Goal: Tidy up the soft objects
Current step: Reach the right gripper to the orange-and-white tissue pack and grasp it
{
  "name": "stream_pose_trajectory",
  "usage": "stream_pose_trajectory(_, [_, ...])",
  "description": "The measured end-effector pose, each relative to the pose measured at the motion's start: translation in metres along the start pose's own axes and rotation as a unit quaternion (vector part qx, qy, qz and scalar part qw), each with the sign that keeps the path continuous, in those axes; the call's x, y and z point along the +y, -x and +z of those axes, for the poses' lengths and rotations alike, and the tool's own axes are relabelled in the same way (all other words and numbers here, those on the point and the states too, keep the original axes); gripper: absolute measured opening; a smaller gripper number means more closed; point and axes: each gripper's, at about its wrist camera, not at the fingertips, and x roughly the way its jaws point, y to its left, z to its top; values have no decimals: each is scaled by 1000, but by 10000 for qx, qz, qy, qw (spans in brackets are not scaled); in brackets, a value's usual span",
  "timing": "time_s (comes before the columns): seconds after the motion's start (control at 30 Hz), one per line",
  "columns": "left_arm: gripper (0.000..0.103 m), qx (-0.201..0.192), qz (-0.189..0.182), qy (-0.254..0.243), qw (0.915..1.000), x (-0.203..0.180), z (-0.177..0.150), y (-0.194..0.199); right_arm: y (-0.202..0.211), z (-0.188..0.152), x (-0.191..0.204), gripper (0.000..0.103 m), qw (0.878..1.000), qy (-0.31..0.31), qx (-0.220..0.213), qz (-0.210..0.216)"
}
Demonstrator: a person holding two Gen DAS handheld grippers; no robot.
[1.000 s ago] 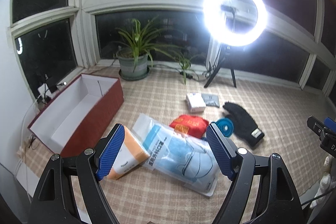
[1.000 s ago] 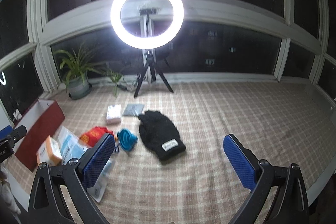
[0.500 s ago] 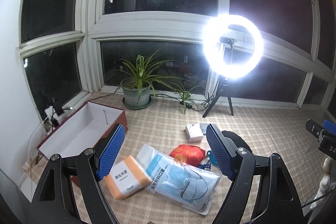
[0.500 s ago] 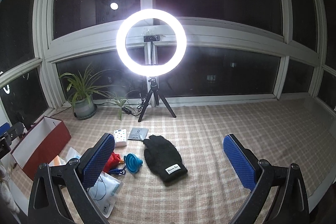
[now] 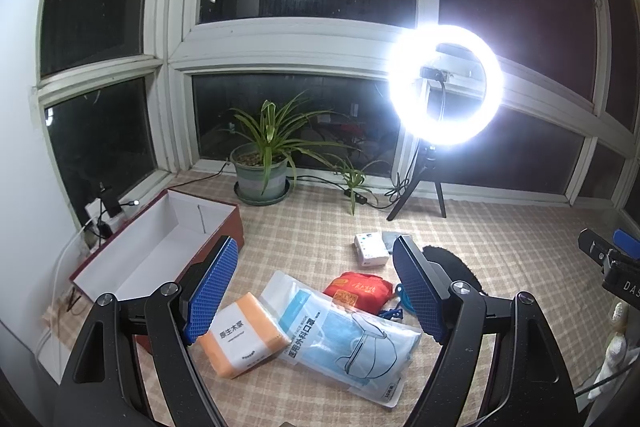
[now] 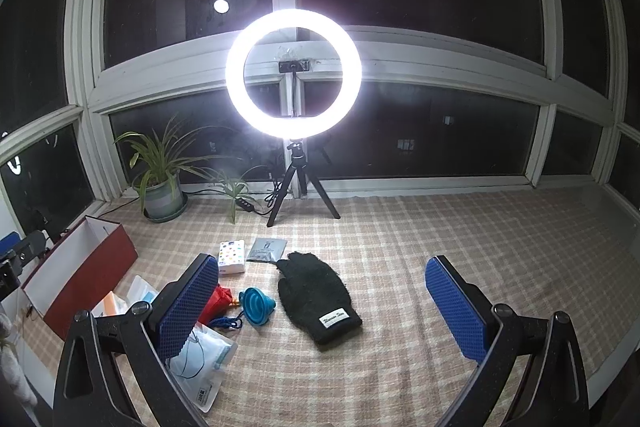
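On the checked cloth lie an orange tissue pack (image 5: 242,339), a clear bag of blue face masks (image 5: 344,335), a red pouch (image 5: 358,287), a white tissue pack (image 5: 371,247), a black glove (image 6: 316,297) and a blue funnel (image 6: 256,306). An open red box with a white inside (image 5: 160,251) stands at the left. My left gripper (image 5: 316,291) is open and empty, held above the orange pack and the mask bag. My right gripper (image 6: 324,311) is open and empty, held above the glove.
A ring light on a tripod (image 6: 294,75) stands at the back by the windows. A potted plant (image 5: 262,167) and a smaller plant (image 5: 352,179) sit at the back left, with cables beside them. A grey packet (image 6: 266,249) lies behind the glove.
Both grippers have tilted up and drawn back, so the objects sit lower in both views. Nothing on the cloth has moved. Both grippers stay open.
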Motion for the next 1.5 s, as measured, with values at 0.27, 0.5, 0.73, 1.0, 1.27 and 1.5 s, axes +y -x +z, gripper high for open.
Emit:
stream_pose_trajectory(0.27, [80,476,171,328,9982,22,-25,-16,-31,-10,-4,102,9944,-200,426,948])
stream_pose_trajectory(0.5, [80,936,386,888,9909,53,-57,-27,-71,-20,17,102,9807,183,965,1689])
stream_pose_trajectory(0.73, [80,1522,211,1548,9759,71,-96,-49,-126,-32,41,102,9556,441,1795,2293])
stream_pose_trajectory(1.0, [80,1775,388,2146,9597,95,-129,-62,-160,-41,77,102,9323,847,2283,2673])
stream_pose_trajectory(1.27, [80,1776,506,2614,9474,130,-145,-80,-181,-45,146,89,8980,1173,2745,3232])
stream_pose_trajectory(1.5, [79,1832,180,2926,9383,152,-157,-100,-198,-61,222,76,8590,1465,3267,3660])
